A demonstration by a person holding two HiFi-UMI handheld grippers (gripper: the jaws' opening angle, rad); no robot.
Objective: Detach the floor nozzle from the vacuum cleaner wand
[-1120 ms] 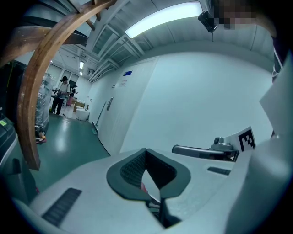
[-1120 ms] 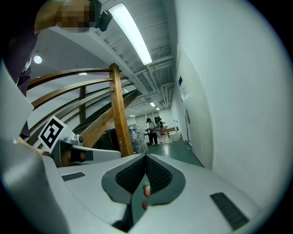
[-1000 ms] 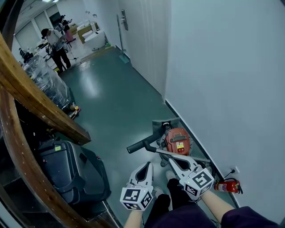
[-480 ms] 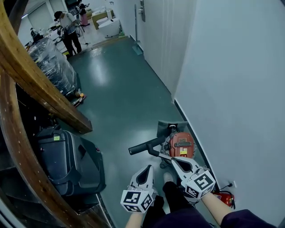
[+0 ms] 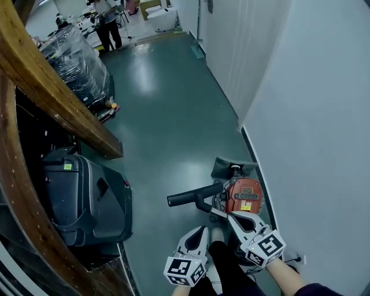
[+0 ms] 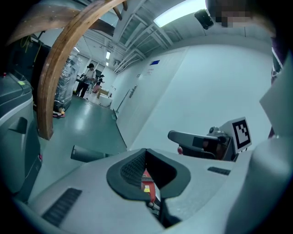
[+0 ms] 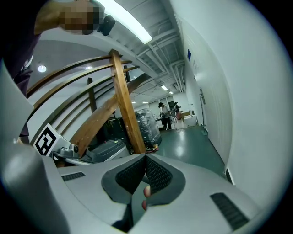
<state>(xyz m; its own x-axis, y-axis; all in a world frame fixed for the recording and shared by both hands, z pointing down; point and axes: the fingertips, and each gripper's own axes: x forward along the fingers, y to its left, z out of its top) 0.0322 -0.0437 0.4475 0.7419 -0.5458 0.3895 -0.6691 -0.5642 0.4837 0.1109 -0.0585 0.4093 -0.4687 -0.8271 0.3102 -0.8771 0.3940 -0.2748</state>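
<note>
1. Two grippers are seen at the bottom of the head view: the left gripper [image 5: 202, 230] and the right gripper [image 5: 232, 217]. One marker cube is carried on each.
2. Fingers on both are pressed together, and nothing is pinched in either pair. A sliver of red is glimpsed through the left pair's gap.
3. One vacuum cleaner [image 5: 243, 196] is parked on the green floor [image 5: 167, 115] right along the white wall [image 5: 312, 115], just ahead of the right gripper. It's got a red-orange body, with one black handle [image 5: 193, 195] stuck out to the left.
4. One grey floor nozzle [image 5: 226, 168] is spotted just past the body, by the base of the wall. How it's joined to the wand can't be made out.
5. One black suitcase [image 5: 87, 199] is stood at the left, under two wooden beams [image 5: 52, 87].
6. Further back, one plastic-wrapped stack [image 5: 75, 58] and one person [image 5: 108, 17] can be made out.
</note>
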